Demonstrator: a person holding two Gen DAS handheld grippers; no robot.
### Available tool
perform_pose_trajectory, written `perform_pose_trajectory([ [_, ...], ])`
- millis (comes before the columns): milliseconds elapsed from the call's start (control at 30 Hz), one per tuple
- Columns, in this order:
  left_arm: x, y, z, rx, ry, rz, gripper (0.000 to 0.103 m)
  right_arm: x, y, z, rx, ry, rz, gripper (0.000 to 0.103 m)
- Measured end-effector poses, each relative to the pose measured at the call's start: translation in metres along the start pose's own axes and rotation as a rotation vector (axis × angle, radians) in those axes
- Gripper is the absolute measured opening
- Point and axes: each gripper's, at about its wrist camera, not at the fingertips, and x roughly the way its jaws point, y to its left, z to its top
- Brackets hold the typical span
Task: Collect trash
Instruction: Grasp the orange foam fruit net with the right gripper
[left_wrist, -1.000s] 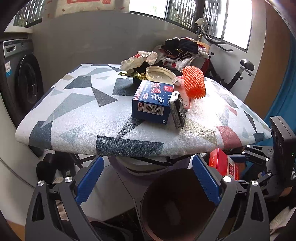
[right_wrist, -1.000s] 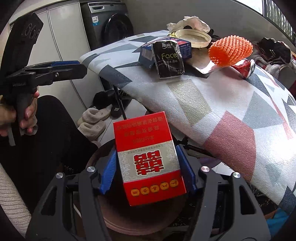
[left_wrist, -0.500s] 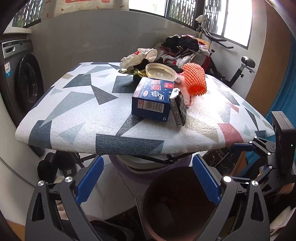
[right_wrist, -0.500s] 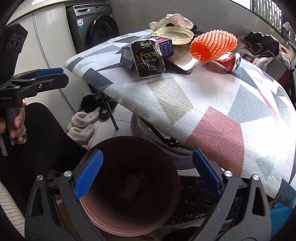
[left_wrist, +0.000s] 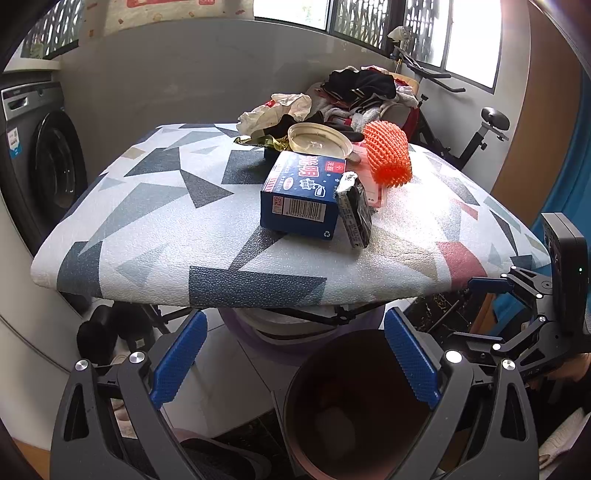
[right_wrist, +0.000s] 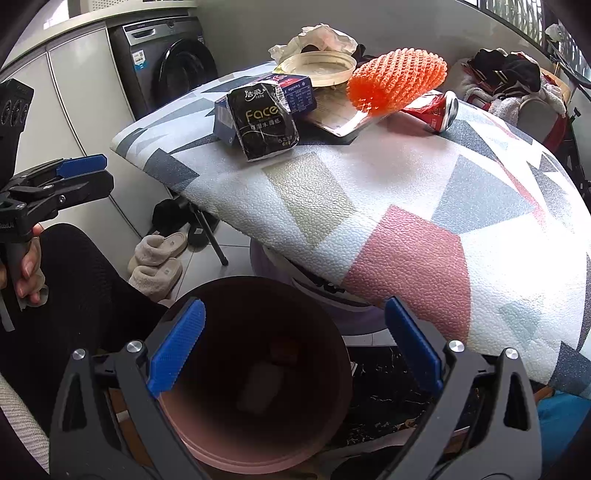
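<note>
A brown trash bin (right_wrist: 258, 373) stands on the floor under the table's near edge; it also shows in the left wrist view (left_wrist: 354, 402). My right gripper (right_wrist: 293, 345) is open and empty above its mouth. My left gripper (left_wrist: 295, 354) is open and empty below the table edge. On the patterned table (left_wrist: 155, 236) lie a blue box (left_wrist: 301, 194), a black tissue pack (right_wrist: 266, 120), an orange foam net (right_wrist: 397, 79), a round plastic lid (right_wrist: 319, 68), a crushed red can (right_wrist: 434, 109) and crumpled paper (left_wrist: 275, 110).
A washing machine (right_wrist: 166, 70) stands left of the table. Slippers (right_wrist: 159, 258) and table legs are on the floor beneath. A clothes pile (left_wrist: 362, 90) and an exercise bike (left_wrist: 480, 133) sit behind the table. My leg (right_wrist: 81, 295) is at the left.
My right gripper opened and let go of the red box, which is gone from its jaws. The right gripper then drew back and up over the bin. The left gripper barely moved.
</note>
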Motion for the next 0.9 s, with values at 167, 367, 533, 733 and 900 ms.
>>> perform_pose_trajectory([
  [167,0.0,0.0,0.0,-0.001,-0.002,0.002,0.094,0.0,-0.001,0.0,0.011,-0.002,-0.003,0.096],
  [367,-0.005,0.007,0.005,-0.035,-0.024,0.004,0.094,-0.008,-0.021,0.016,0.072,-0.045,0.005,0.096],
  [533,-0.008,0.011,0.01,-0.056,-0.046,0.011,0.094,-0.018,-0.051,0.059,0.126,-0.122,-0.017,0.096],
  [733,-0.006,0.009,0.022,-0.054,-0.06,-0.004,0.094,-0.013,-0.088,0.124,0.247,-0.228,-0.014,0.089],
  [900,-0.002,0.009,0.036,-0.054,-0.064,-0.025,0.094,0.015,-0.115,0.164,0.373,-0.236,-0.009,0.085],
])
